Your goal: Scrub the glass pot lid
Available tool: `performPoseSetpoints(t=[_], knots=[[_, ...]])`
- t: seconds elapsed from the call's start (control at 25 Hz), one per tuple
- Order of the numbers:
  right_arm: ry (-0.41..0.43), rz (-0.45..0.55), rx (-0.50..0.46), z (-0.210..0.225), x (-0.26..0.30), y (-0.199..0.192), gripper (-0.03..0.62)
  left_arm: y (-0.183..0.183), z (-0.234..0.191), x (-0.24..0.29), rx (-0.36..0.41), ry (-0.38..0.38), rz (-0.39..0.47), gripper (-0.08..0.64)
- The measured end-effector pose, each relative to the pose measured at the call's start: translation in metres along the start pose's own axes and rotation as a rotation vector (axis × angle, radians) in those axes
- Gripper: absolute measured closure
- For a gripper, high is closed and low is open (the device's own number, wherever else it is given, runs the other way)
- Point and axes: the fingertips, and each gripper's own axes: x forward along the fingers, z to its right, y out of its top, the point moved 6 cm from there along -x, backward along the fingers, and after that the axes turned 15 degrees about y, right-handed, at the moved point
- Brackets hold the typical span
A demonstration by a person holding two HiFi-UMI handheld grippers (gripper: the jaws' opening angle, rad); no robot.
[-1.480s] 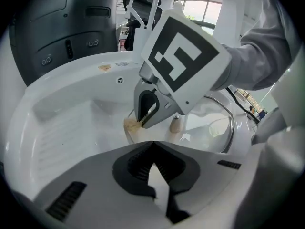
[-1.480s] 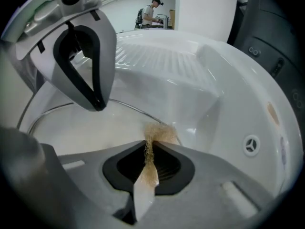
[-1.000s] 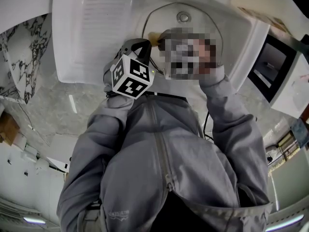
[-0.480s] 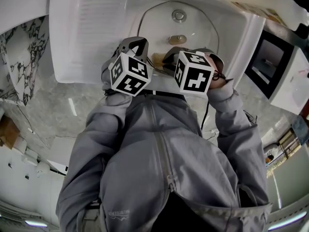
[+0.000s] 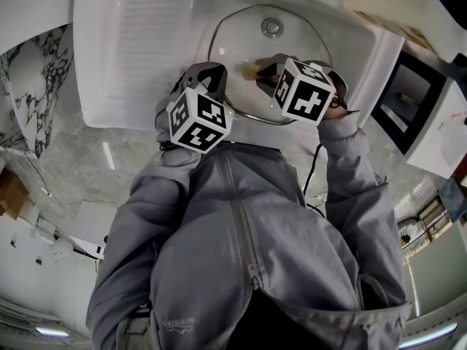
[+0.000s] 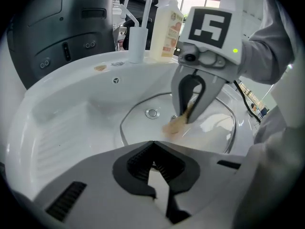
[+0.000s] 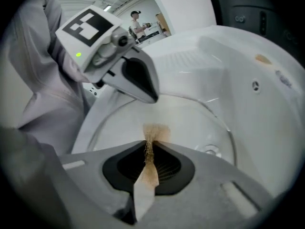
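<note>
The glass pot lid [image 5: 233, 42] rests in the white sink [image 5: 139, 49], its steel rim curving round my grippers. My left gripper [image 5: 211, 70] is shut on the near rim of the lid [image 6: 214, 128] and hides that edge in the left gripper view, jaws [image 6: 152, 151] closed. My right gripper [image 5: 264, 75] is shut on a thin tan scrub pad [image 7: 153, 131] and presses its frayed end flat on the glass [image 7: 190, 123] near the middle. From the left gripper view the pad [image 6: 175, 126] smears under the right gripper [image 6: 188, 118]. A round metal fitting [image 5: 272, 26] shows through the glass.
A ribbed drainboard [image 6: 71, 123] forms the sink's left part. A soap bottle [image 6: 167, 27] and a white tap base [image 6: 137, 42] stand on the far sink edge. A black appliance [image 5: 408, 97] sits to the right, with marble counter [image 5: 73, 166] to the left.
My right gripper has dragged the pad towards me over the glass and then pushed it back out and to the right. The left gripper has barely shifted.
</note>
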Motion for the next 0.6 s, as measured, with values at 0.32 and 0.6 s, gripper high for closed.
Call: performPoseSetpoints(t=[0.32,0.6], knots=[[-0.383,-0.042,-0.016,0.09,-0.046,-0.005,0.557,0.002,0.003,0.004,0.003,-0.021,-0.023,0.554],[-0.442,-0.167,-0.036,0.127,-0.037,-0.02,0.557,0.001,0.003,0.005,0.001,-0.033,-0.031,0.554]])
